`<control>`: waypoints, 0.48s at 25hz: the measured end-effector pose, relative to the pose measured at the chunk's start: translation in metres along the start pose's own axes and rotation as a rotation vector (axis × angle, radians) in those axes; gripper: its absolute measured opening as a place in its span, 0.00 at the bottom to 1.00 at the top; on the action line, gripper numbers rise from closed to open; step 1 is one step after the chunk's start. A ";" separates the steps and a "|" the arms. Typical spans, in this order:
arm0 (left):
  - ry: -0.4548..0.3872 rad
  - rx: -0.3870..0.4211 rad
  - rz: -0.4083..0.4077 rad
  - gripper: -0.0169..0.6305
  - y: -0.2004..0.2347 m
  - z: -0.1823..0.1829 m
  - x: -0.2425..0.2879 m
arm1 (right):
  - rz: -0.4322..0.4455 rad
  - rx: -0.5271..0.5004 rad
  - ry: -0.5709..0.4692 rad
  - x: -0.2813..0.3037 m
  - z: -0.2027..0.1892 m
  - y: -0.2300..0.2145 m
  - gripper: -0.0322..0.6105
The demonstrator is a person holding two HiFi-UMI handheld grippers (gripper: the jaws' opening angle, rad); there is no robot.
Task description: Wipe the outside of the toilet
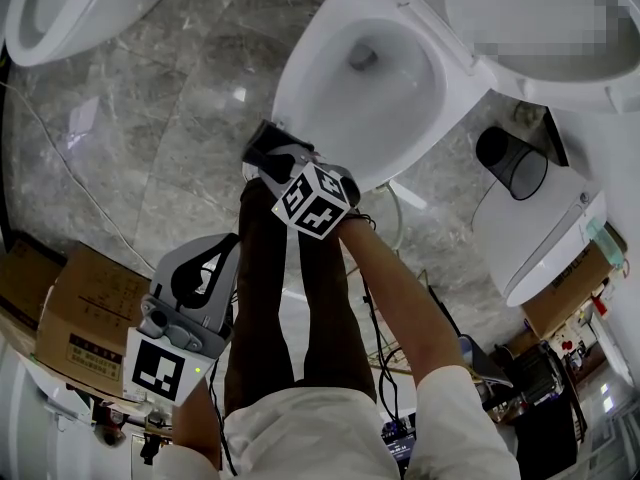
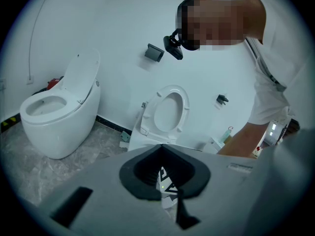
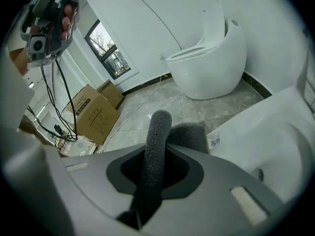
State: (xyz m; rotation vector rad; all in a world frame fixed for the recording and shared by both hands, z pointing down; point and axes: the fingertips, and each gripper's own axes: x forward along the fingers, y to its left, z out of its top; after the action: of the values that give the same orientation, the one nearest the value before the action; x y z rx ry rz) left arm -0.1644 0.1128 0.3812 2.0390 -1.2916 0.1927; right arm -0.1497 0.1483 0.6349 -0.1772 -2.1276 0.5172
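The left gripper (image 1: 200, 278) is held low beside the person's leg, its jaws drawn together on nothing. Further right, the right gripper (image 1: 270, 158) is clamped on a grey cloth (image 3: 156, 132) at the front edge of the toilet (image 1: 300, 78). The wiping seems to be at the front of the bowl. The next move probably calls for pressing the cloth flat on the outer wall and drawing it round the curve. The floor (image 1: 170, 118) is glossy grey marble. A second toilet (image 1: 50, 13), a cardboard box (image 1: 65, 318) and a black bin (image 1: 512, 163) stand around.
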 end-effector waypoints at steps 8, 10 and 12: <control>0.002 0.000 0.002 0.02 0.004 0.004 0.003 | -0.013 -0.020 -0.002 -0.005 0.012 -0.022 0.14; 0.002 -0.001 0.002 0.02 0.006 0.005 0.003 | -0.016 -0.026 -0.002 -0.006 0.015 -0.027 0.14; 0.002 -0.002 0.001 0.02 0.006 0.006 0.004 | -0.019 -0.033 -0.001 -0.007 0.018 -0.032 0.14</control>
State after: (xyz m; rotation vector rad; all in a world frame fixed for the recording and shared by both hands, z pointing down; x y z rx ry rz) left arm -0.1690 0.1052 0.3817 2.0356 -1.2912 0.1937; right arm -0.1577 0.1122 0.6340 -0.1747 -2.1379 0.4713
